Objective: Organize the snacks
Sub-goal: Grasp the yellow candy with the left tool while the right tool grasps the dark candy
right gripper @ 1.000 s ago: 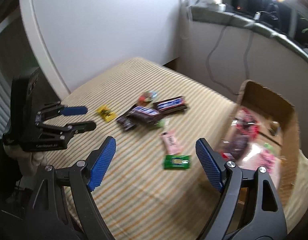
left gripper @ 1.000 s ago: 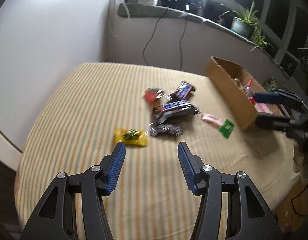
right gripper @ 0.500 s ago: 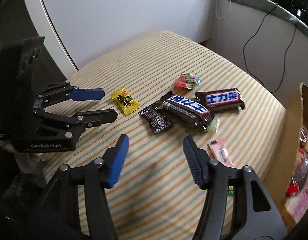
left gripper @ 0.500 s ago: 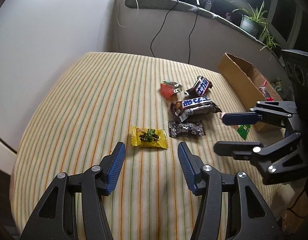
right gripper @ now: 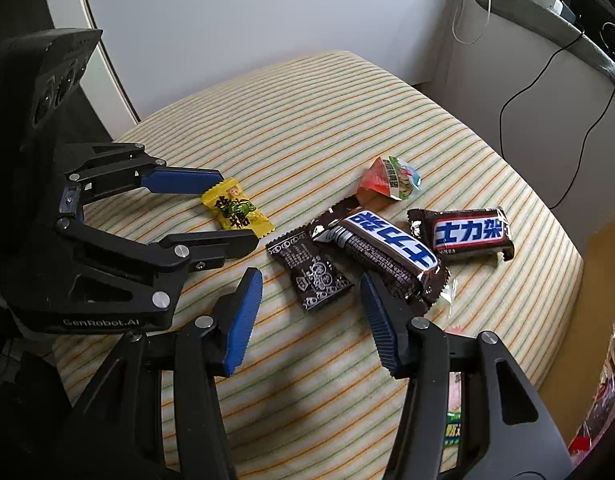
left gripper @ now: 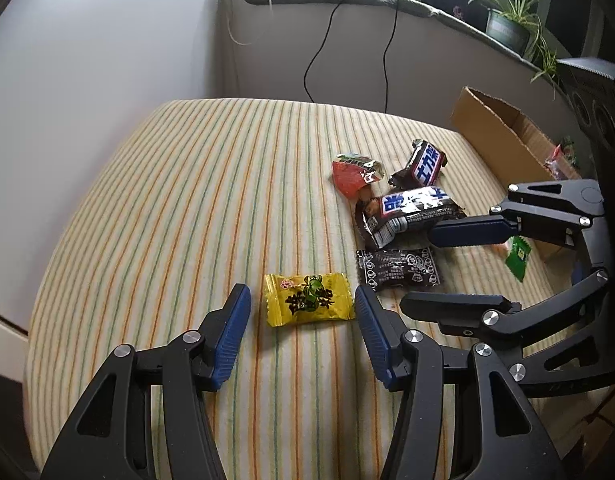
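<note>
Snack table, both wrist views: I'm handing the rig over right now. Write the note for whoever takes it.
Left tongs: open, empty, straddling the yellow candy on the striped cloth, not yet closed.
Right tongs: open, empty, lined up on the black patterned packet.
Still loose on the cloth: the long chocolate bar, the short chocolate bar, the red-and-green packet, and a green packet near the box.
Cardboard box at the right edge already holds some snacks.
Left to do: grasp each loose snack and put it in the box.
</note>
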The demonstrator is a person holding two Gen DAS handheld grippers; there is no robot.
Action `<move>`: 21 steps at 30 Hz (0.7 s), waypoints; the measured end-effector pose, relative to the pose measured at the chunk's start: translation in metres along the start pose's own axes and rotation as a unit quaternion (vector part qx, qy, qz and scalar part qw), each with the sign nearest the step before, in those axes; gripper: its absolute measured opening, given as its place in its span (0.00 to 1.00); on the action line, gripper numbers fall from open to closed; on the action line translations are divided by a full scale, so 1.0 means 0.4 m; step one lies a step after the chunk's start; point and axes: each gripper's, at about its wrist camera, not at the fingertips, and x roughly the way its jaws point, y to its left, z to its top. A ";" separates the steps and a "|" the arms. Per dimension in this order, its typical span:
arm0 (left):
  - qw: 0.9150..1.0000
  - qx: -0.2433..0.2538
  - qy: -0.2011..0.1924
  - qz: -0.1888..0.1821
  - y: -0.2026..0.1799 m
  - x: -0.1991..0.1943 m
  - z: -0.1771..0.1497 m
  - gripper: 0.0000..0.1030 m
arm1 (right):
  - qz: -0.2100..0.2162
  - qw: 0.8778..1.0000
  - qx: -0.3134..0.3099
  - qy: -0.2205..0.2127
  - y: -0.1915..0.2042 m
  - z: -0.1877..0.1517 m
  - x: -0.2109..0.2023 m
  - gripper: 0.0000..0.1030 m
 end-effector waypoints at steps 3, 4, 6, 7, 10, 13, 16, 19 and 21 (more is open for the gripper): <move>1.000 0.007 0.000 0.006 0.001 0.003 0.001 0.44 | 0.000 1.000 -0.005 0.005 0.003 0.006 0.014 0.53; 1.000 0.009 0.000 0.009 0.004 0.002 0.000 0.39 | 0.000 1.000 -0.008 0.007 0.005 0.008 0.020 0.53; 1.000 0.008 0.000 0.007 0.009 0.004 0.001 0.36 | -0.002 1.000 -0.014 0.011 0.010 0.010 0.031 0.53; 1.000 0.007 0.000 0.006 0.011 0.004 0.001 0.35 | -0.002 1.000 -0.016 0.013 0.011 0.010 0.034 0.52; 1.000 0.008 -0.001 0.006 0.014 0.004 0.001 0.32 | -0.002 1.000 -0.019 0.014 0.023 0.019 0.049 0.45; 1.000 0.006 -0.002 0.005 0.016 0.003 0.002 0.30 | 0.002 1.000 -0.021 0.016 0.032 0.024 0.053 0.29; 1.000 0.000 -0.005 0.003 0.020 0.002 0.001 0.29 | -0.007 0.999 -0.030 0.020 0.048 0.025 0.056 0.28; 1.000 -0.004 -0.007 0.003 0.021 -0.003 0.000 0.28 | -0.010 0.999 -0.029 0.017 0.043 0.019 0.042 0.28; 1.000 -0.007 -0.009 0.000 0.022 -0.010 -0.002 0.27 | -0.011 1.000 -0.020 0.013 0.036 0.015 0.032 0.28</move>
